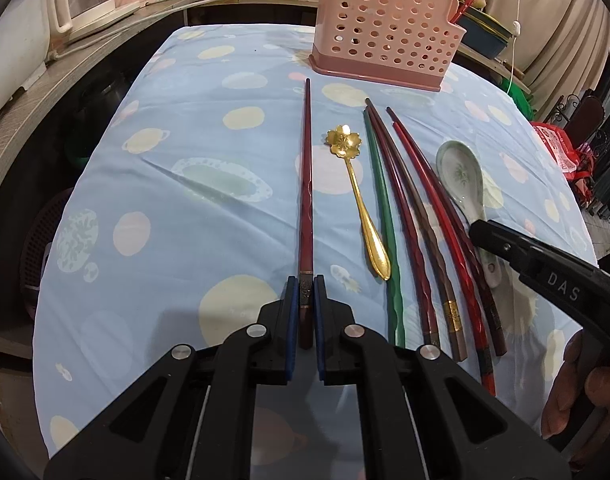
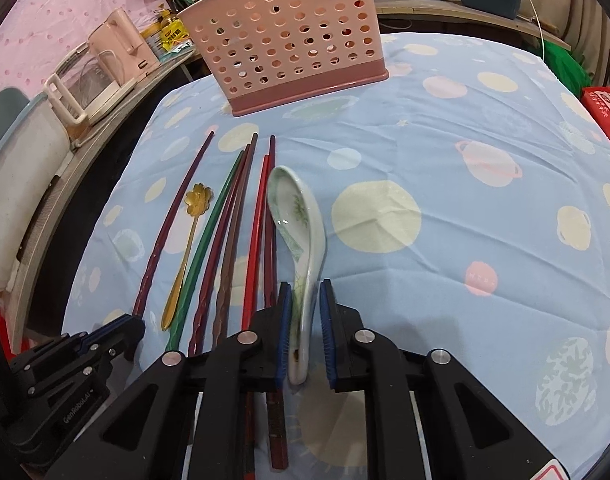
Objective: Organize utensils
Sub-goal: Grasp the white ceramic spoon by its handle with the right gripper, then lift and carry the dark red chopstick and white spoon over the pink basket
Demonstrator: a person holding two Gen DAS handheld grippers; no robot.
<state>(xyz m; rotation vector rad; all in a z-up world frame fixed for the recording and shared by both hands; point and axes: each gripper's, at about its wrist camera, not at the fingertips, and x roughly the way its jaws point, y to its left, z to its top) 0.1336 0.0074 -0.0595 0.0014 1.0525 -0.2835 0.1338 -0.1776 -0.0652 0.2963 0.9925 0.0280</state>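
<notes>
Left gripper (image 1: 305, 280) straddles the butt end of a dark red chopstick (image 1: 306, 184); pads look closed on it or nearly so, stick flat on the cloth (image 1: 185, 120). Its long axis runs straight ahead from the jaws toward the pink holder (image 1: 385, 28), which stands upright at the far end of the table, a little right of that line.

Right gripper (image 2: 305, 286) brackets the handle of the ceramic spoon (image 2: 301, 232); a gap shows on both sides, so it is open, not yet gripping. Spoon axis also points away toward the holder, bowl end far.

Between the two: gold spoon (image 1: 361, 200), green chopstick (image 1: 383, 208), then a loose bundle of red and brown chopsticks (image 1: 421, 220), just beside the ceramic spoon's handle. A careless close could catch the nearest of them.

Path to the holder looks unobstructed.
</notes>
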